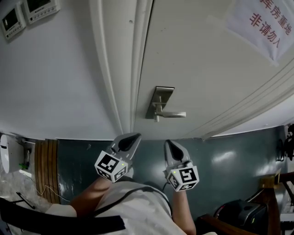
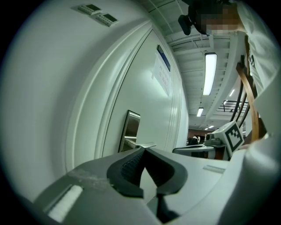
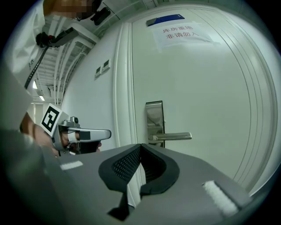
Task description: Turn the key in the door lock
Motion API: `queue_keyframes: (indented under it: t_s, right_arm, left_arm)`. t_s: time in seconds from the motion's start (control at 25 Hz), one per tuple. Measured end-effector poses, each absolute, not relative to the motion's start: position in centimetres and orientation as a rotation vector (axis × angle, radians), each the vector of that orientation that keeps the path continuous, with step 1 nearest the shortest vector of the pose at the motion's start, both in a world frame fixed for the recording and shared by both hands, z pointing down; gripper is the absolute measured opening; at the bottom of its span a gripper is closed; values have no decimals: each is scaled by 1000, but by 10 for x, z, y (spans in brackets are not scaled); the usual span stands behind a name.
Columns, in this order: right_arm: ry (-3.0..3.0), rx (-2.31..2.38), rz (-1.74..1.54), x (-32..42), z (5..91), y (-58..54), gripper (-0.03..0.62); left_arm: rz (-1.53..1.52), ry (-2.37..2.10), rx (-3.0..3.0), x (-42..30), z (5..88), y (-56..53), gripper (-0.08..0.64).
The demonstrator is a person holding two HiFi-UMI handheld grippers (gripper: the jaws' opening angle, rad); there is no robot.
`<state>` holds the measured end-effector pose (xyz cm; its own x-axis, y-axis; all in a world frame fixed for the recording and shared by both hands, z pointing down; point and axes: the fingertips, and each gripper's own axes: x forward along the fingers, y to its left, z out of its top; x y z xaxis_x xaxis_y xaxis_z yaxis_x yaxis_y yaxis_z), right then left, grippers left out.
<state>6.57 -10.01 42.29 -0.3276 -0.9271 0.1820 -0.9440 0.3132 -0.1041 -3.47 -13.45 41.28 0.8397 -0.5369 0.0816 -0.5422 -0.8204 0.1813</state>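
A white door (image 1: pixel 206 69) carries a steel lock plate (image 1: pixel 161 97) with a lever handle (image 1: pixel 172 114) pointing right. No key shows on the plate in any view. My left gripper (image 1: pixel 133 137) is shut and empty, a little below and left of the plate, near the door frame. My right gripper (image 1: pixel 169 143) is shut and empty too, just below the handle and apart from it. In the right gripper view the lock plate (image 3: pixel 154 117) and handle (image 3: pixel 173 136) stand beyond my right gripper (image 3: pixel 140 145). The left gripper view shows the plate (image 2: pixel 131 128) edge-on past my left gripper (image 2: pixel 144 148).
A paper notice (image 1: pixel 266 23) with red print hangs on the upper door. Two wall panels (image 1: pixel 27 11) sit left of the door frame (image 1: pixel 121 69). Low on the right a black bag (image 1: pixel 236 213) lies by a wooden chair (image 1: pixel 275 183) on dark green floor.
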Motion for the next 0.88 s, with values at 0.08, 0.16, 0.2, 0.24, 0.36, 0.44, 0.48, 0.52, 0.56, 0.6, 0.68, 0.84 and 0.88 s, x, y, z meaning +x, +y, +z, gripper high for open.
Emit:
queue_keyframes:
  t_s: [0.08, 0.16, 0.2, 0.24, 0.36, 0.44, 0.48, 0.52, 0.56, 0.6, 0.68, 0.84, 0.88]
  right_arm:
    - [-2455, 1780, 305, 66, 427, -103, 9]
    - [-2442, 1781, 318, 65, 431, -106, 8]
    - [-2437, 1777, 323, 64, 433, -107, 8]
    - [-2435, 1773, 326, 62, 435, -109, 9]
    - [-2440, 1767, 333, 56, 438, -116, 8]
    - [-2450, 1761, 349, 52, 439, -120, 8]
    - [-2456, 1755, 355, 50, 440, -122, 9]
    - [-2462, 1749, 357, 49, 440, -124, 9]
    - [-2467, 1743, 357, 48, 440, -126, 9]
    - [-2473, 1738, 355, 48, 440, -129, 9]
    - [-2486, 1730, 351, 49, 439, -134, 8]
    - [-2518, 1698, 336, 52, 435, -140, 8]
    - [-2529, 1686, 329, 53, 432, -142, 8]
  left_arm:
    - [40, -831, 2818, -38, 416, -141, 5]
    - [36, -831, 2813, -41, 416, -145, 5]
    - [33, -831, 2811, -43, 416, -147, 5]
    - [31, -832, 2810, -45, 416, -149, 5]
    - [36, -841, 2803, -52, 419, -156, 5]
    - [45, -851, 2795, -55, 421, -158, 5]
    - [50, -855, 2791, -57, 422, -159, 5]
    - [54, -859, 2788, -57, 423, -160, 5]
    - [57, -864, 2786, -58, 423, -161, 5]
    - [59, -870, 2785, -57, 423, -163, 5]
    - [57, -885, 2784, -56, 423, -166, 5]
    - [54, -928, 2776, -52, 419, -168, 5]
    - [51, -937, 2774, -50, 418, -168, 5]
